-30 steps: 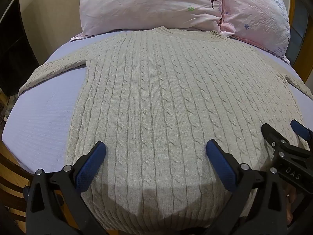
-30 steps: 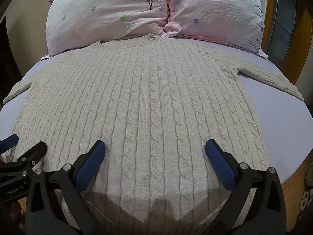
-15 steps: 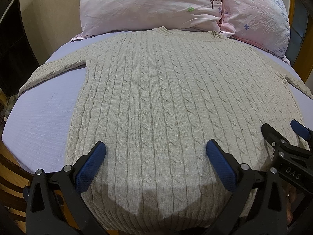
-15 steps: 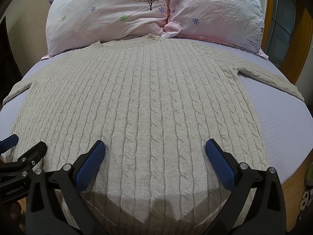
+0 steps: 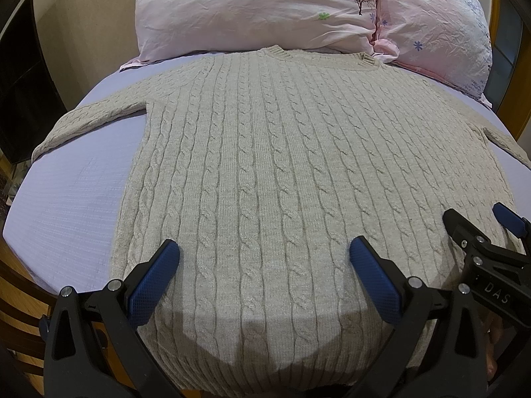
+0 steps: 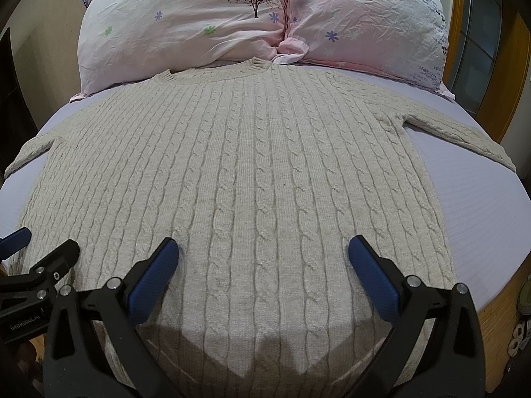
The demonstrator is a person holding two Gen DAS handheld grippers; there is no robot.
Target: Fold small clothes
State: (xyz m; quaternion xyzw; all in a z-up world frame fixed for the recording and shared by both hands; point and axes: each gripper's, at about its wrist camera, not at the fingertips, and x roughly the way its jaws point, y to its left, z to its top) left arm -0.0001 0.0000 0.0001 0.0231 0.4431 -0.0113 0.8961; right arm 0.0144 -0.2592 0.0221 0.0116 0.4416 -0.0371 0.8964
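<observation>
A beige cable-knit sweater [image 5: 265, 165] lies flat on the bed, collar toward the pillows, both sleeves spread out to the sides. It also fills the right wrist view [image 6: 259, 182]. My left gripper [image 5: 264, 255] is open and empty, hovering over the hem on the sweater's left half. My right gripper [image 6: 262, 255] is open and empty over the hem on the right half. The right gripper also shows at the right edge of the left wrist view [image 5: 478, 229], and the left gripper shows at the left edge of the right wrist view [image 6: 43, 245].
The bed has a lilac sheet [image 5: 66, 205] with a wooden frame edge [image 6: 497, 301]. Two pink floral pillows [image 6: 199, 23] [image 6: 371, 23] lie behind the collar. A dark cabinet [image 5: 16, 93] stands at the left, and a wooden door frame [image 6: 517, 66] at the right.
</observation>
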